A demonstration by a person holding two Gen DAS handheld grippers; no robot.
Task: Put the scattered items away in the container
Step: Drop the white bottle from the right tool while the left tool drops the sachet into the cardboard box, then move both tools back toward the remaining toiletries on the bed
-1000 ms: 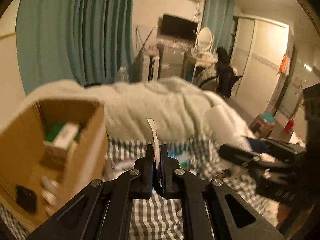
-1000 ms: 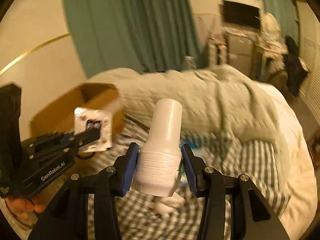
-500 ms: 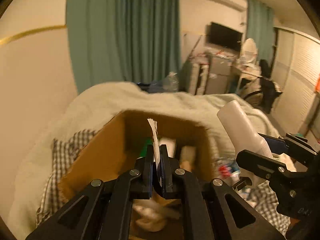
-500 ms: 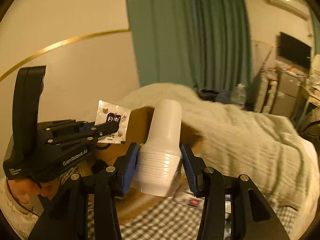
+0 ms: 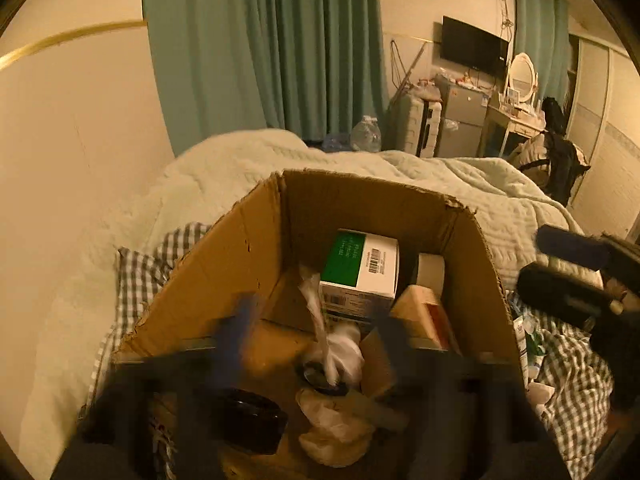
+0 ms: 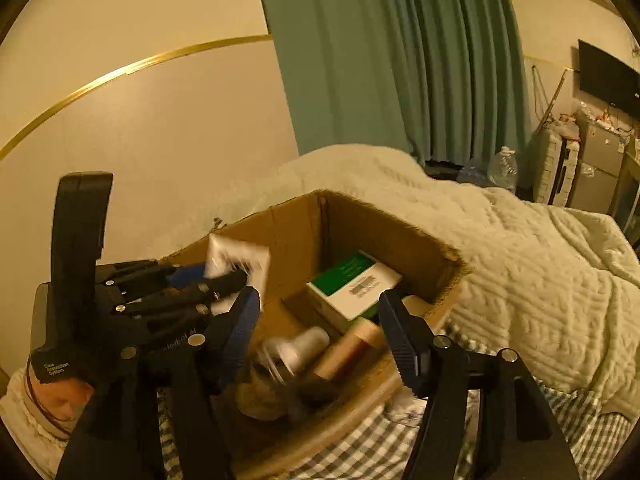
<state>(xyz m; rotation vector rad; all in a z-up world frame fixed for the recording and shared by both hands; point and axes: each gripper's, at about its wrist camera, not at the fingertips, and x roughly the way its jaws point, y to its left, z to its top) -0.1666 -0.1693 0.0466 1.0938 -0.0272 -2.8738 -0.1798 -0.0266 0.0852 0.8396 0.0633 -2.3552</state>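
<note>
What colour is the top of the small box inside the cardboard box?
Green and white, with a barcode: the small box shows best in the left wrist view.

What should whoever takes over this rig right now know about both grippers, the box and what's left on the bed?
Left gripper: jaws opening above the cardboard box; white packet between them, blurred, apparently released.
Right gripper: jaws opening; white bottle is already below them, inside the box.
Done: green-and-white carton and other items lie in the box.
Left: small packets on the checked sheet beside the box; probably fetch those next.
</note>
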